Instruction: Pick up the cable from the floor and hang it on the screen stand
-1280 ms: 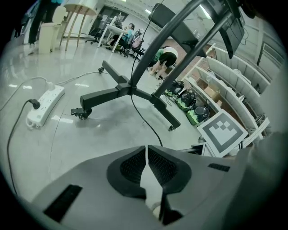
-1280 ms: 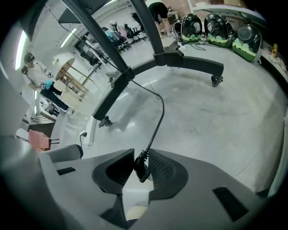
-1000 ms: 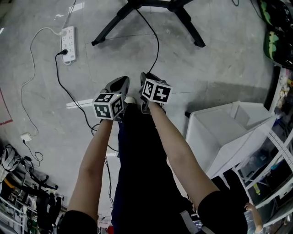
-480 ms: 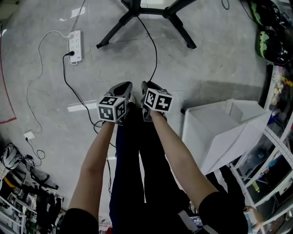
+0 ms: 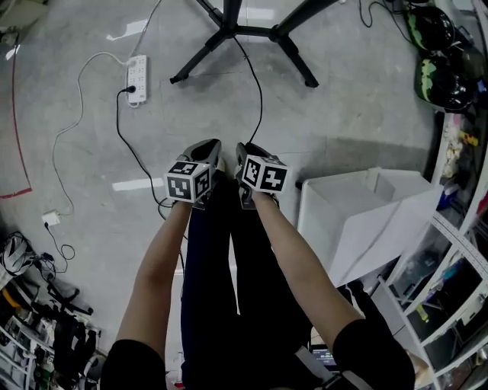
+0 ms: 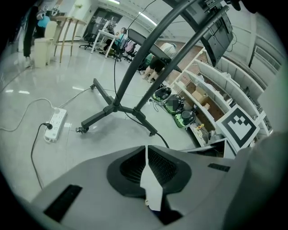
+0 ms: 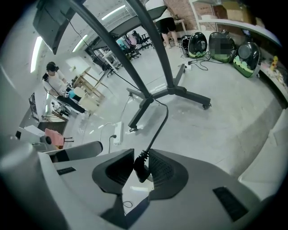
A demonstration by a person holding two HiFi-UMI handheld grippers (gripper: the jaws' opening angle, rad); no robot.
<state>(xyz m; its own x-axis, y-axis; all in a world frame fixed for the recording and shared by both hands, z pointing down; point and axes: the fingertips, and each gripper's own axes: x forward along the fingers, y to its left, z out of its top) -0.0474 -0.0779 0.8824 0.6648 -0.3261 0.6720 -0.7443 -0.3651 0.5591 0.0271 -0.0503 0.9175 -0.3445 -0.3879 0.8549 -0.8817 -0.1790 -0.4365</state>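
I'm pinching the black cable by its plug in the right gripper; the left gripper is sitting closed, empty.

Bright, even overhead light. Ceiling strips glare off the glossy floor as white streaks. There's a soft shadow on the floor by the bin. Both gripper views show heavy fisheye and black vignetted corners, and the stand poles look bowed. Head view is sharp in the centre and stretched at the edges.
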